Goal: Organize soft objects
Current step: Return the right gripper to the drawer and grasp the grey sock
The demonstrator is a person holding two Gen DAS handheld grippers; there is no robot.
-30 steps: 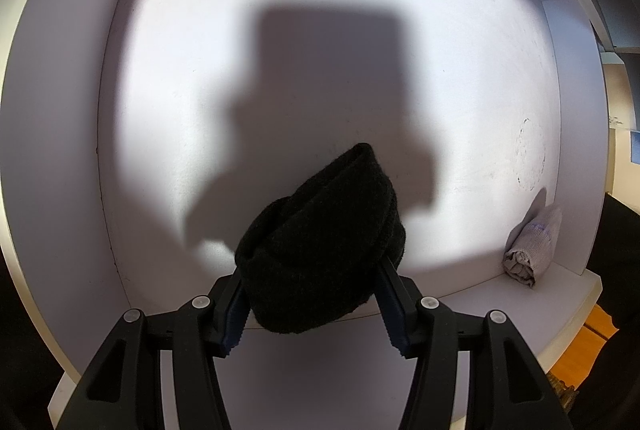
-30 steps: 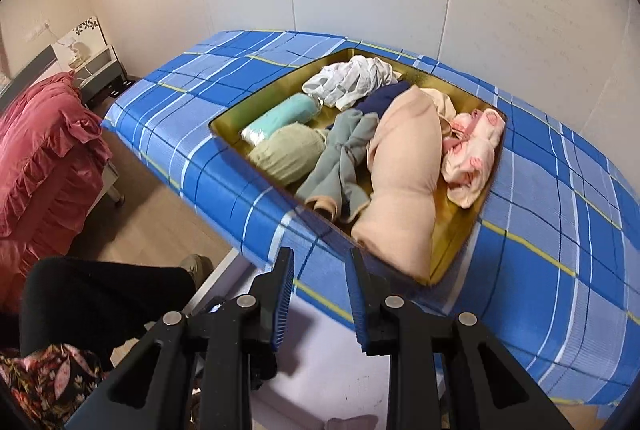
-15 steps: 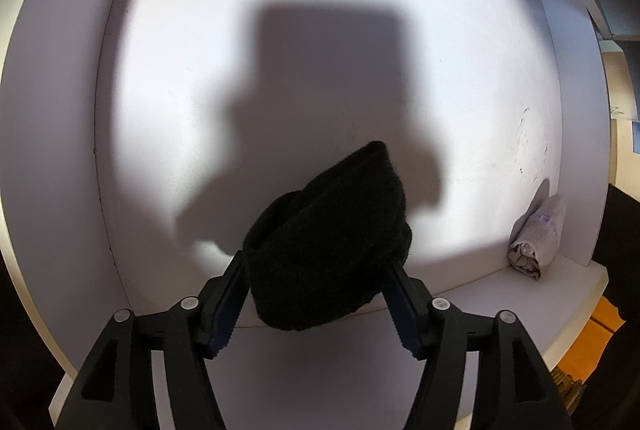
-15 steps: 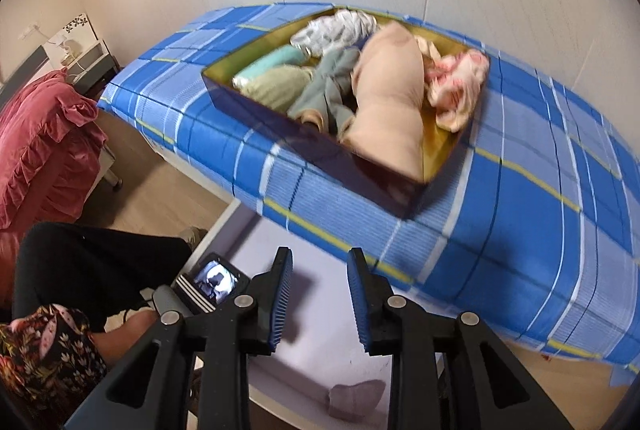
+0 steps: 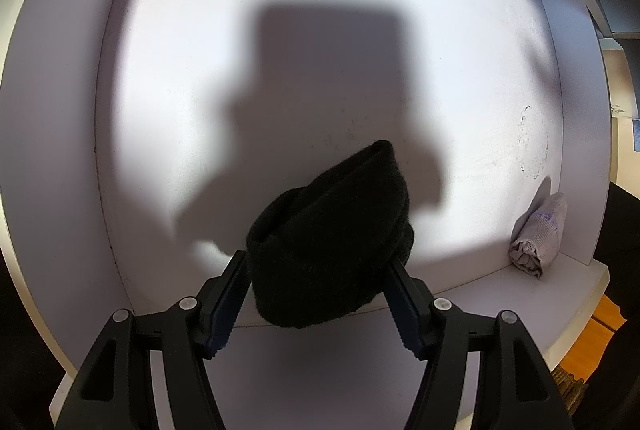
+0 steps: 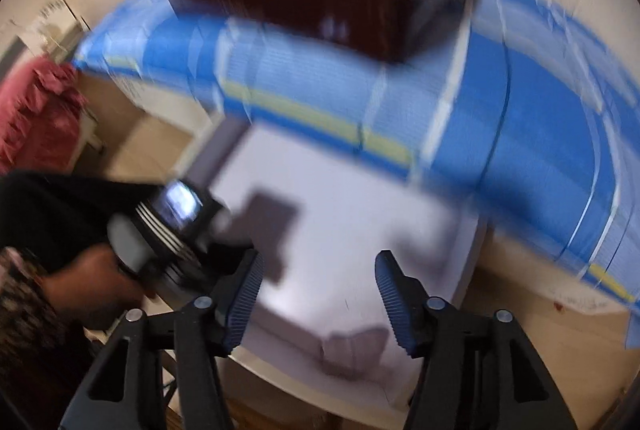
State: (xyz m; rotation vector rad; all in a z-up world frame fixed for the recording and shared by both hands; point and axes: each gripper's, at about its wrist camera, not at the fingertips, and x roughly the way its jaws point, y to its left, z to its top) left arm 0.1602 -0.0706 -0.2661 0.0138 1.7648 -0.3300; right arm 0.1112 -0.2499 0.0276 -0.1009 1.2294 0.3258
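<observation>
left gripper (image 5: pixel 316 270) clamps black knit roll (image 5: pixel 332 250); right gripper (image 6: pixel 319 288) gapes empty

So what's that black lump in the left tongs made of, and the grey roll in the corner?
Black lump: looks like thick knitted wool or fleece, fuzzy, matte, squashing between the left tongs. Grey roll: seemingly thin ribbed knit cotton, maybe a sock, with fine ridges.
</observation>
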